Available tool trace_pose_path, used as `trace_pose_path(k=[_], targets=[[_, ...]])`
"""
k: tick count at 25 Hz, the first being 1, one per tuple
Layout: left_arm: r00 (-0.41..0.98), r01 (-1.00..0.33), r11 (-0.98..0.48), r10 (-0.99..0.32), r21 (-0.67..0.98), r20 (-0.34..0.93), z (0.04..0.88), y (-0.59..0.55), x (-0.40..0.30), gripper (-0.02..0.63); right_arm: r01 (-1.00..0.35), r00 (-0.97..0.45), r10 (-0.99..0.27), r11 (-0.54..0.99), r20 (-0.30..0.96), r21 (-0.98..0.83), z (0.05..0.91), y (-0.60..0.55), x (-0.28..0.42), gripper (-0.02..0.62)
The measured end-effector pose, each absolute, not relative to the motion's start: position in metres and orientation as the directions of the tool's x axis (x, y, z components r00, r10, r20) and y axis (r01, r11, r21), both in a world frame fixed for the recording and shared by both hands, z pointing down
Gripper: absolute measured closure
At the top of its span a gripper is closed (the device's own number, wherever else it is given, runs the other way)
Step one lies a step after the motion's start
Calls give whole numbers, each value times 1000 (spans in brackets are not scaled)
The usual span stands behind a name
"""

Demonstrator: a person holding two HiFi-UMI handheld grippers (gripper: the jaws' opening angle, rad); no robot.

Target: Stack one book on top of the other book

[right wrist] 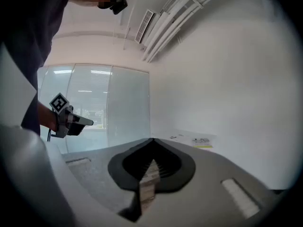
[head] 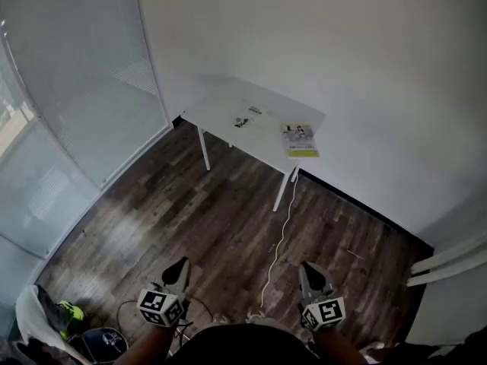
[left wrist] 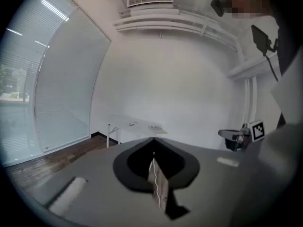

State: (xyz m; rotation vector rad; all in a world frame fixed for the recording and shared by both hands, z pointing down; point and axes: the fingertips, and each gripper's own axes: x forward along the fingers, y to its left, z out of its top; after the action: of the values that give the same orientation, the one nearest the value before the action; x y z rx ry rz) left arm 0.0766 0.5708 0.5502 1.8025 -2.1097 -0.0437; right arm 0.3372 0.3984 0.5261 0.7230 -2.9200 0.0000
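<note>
approach is the step in hand: both books lie on the white counter [head: 219, 108], well apart from the person. the yellow-striped book [head: 299, 140] sits at the counter's right end. the pale book [head: 247, 117] lies beside it toward the counter's middle, too small to make out well. left gripper [head: 179, 267] and right gripper [head: 307, 271] are each pressed together on nothing. next comes walking up to the counter and spreading a gripper. a white cable [head: 282, 220] trails across the floor [head: 190, 211] from the counter and could catch a foot.
</note>
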Motion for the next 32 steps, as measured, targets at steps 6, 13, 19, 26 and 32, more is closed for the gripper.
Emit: trace_pose_path(k=[6, 13, 19, 26, 32], targets=[[-60, -961, 120, -970, 248, 237, 539, 550, 106, 603, -488, -866, -482, 873, 131, -13, 533, 375, 351, 594], [-51, -974, 104, -967, 201, 249, 533, 525, 122, 603, -450, -888, -439, 891, 137, -58, 545, 364, 355, 594], [-106, -969, 157, -961, 191, 255, 537, 507, 130, 603, -376, -914, -347, 918, 210, -122, 572, 348, 353, 594], [-151, -958, 217, -938, 189, 313, 543, 511, 103, 603, -420, -892, -381, 897, 245, -135, 579, 303, 329, 594], [-123, -953, 192, -953, 235, 278, 539, 493, 38, 603, -497, -856, -460, 858, 236, -127, 570, 297, 280, 594]])
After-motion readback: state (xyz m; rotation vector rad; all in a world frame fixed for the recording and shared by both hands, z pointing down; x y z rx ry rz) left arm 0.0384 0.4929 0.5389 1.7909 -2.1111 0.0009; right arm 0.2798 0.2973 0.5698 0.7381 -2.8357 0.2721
